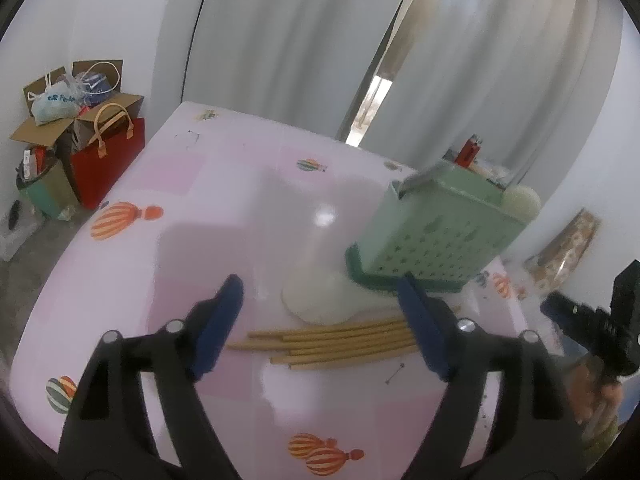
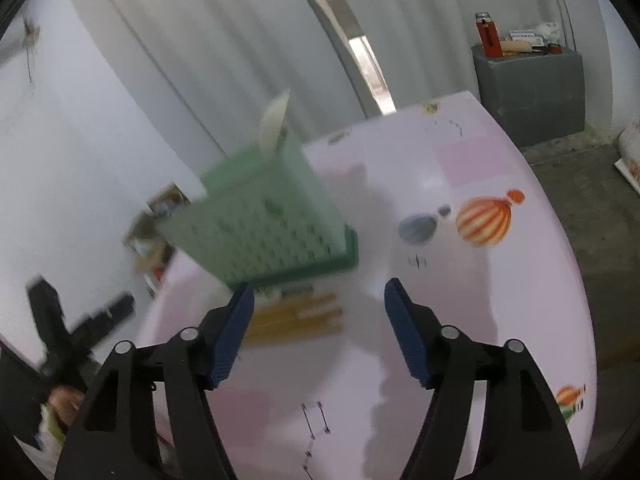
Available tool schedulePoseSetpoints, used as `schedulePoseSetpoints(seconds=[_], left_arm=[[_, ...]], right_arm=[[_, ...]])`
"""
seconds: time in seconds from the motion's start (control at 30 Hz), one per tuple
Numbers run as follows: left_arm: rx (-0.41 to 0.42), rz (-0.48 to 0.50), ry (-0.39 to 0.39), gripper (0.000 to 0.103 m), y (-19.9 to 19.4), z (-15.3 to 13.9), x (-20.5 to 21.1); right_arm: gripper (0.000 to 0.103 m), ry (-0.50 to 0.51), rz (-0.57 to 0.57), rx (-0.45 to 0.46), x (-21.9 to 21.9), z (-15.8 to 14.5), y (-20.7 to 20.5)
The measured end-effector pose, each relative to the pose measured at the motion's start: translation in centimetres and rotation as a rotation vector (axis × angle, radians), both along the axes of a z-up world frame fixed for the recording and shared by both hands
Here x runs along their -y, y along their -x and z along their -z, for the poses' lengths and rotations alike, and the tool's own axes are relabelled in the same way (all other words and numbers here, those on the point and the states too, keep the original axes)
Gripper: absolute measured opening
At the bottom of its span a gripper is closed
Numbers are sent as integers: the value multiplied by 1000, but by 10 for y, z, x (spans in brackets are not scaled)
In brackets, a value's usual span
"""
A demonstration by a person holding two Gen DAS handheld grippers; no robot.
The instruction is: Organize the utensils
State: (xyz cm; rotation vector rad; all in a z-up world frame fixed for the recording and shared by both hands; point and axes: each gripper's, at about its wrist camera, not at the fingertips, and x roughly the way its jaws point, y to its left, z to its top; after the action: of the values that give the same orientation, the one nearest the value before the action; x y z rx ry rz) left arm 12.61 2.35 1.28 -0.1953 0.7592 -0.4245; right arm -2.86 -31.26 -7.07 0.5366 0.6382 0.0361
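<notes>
Left wrist view shows a bundle of wooden chopsticks lying flat on the pink balloon-print surface, their long axis running crosswise to the left tongs. The bundle sits directly ahead of and between the two blue pads, its right ends hidden behind the right-hand pad. Left tongs stand wide, holding nothing and touching nothing that can be confirmed. A white rounded utensil, possibly a spoon or rice paddle, lies just beyond the chopsticks, against the base of the green perforated utensil basket; another white utensil stands in the basket. Right wrist view is blurred: the right tongs are also wide and empty, with the chopsticks showing beside the left-hand pad and the basket beyond. Judged nearer and better aligned: the left tongs. A crosswise grasp of the bundle appears the step in hand; loose sticks may scatter on closing.
</notes>
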Motion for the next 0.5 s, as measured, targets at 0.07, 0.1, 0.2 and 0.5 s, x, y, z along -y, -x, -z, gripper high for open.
schedulePoseSetpoints(seconds=[0.07, 0.1, 0.2, 0.5], left_arm=[[0, -3, -23, 78, 2, 2, 5], [0, -4, -31, 78, 3, 3, 6], [4, 10, -14, 79, 6, 5, 9], [-6, 77, -22, 92, 11, 8, 21]], right_arm=[[72, 52, -7, -39, -13, 7, 2], [74, 76, -9, -56, -20, 9, 3], [81, 149, -17, -88, -35, 14, -2], [96, 324, 17, -104, -63, 10, -4]])
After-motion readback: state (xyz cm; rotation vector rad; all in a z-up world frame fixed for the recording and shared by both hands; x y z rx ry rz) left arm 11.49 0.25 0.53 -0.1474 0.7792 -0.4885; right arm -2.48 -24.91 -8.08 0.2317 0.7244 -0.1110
